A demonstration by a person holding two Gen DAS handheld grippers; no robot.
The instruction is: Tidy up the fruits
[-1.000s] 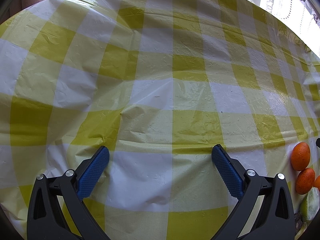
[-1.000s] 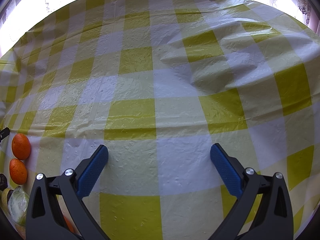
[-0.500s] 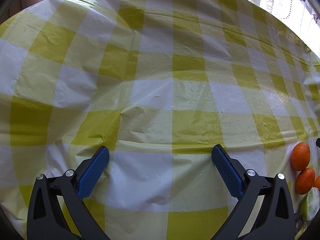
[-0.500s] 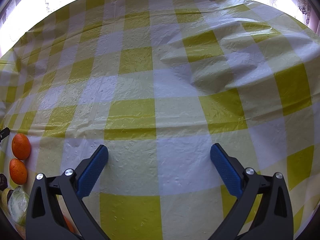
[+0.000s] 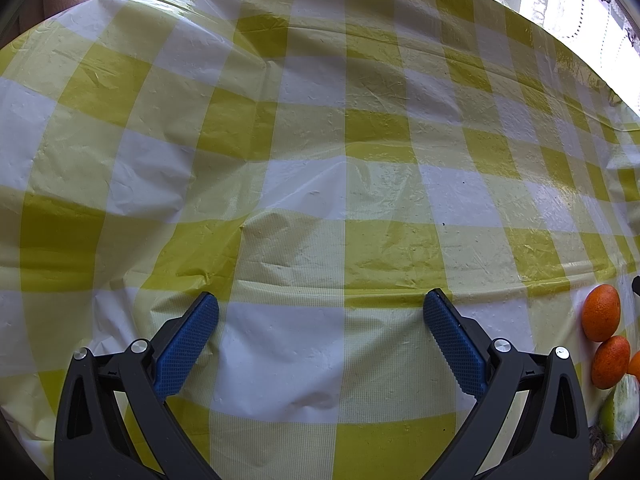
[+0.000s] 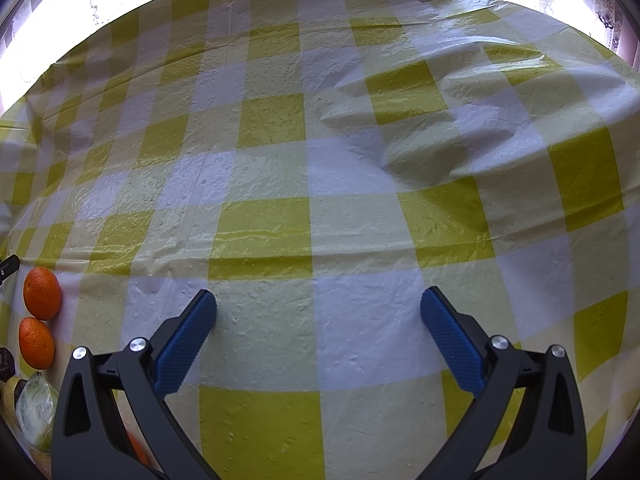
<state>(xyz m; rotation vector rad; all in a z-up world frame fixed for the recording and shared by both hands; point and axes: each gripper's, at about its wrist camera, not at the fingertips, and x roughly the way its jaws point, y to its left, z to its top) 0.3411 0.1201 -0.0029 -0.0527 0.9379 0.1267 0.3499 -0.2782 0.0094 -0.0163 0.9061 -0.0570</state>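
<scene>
Both tools idle over the yellow-and-white checked tablecloth, nothing gripped; left gripper has its blue pads spread wide, empty cloth between them; right gripper likewise spread wide and empty

Fruit sits in the gap between the two tools, at the near edge of the table; in the left wrist view two oranges at the far right, upper orange just touching lower orange, sliver of a third orange thing at the frame edge below; same pair in the right wrist view at far left, upper orange and lower orange just beside each other; below them a pale green wrapped item, possibly cabbage or a bagged fruit, cannot tell; a dark lump at the edge, too cropped to name; no bowl or tray visible in either view, so the destination is unknown

Judged step: approach to first pick, not yet begun; either tool needs to swing inward toward the cluster; to do it well, centre one orange between the pads before closing, come at the upper orange from the open cloth side so the neighbour is not nudged; round fruit likely rolls, so close gently across the widest part; cloth is wrinkled and loose, keep fingertips from dragging it, else the pile may shift
</scene>
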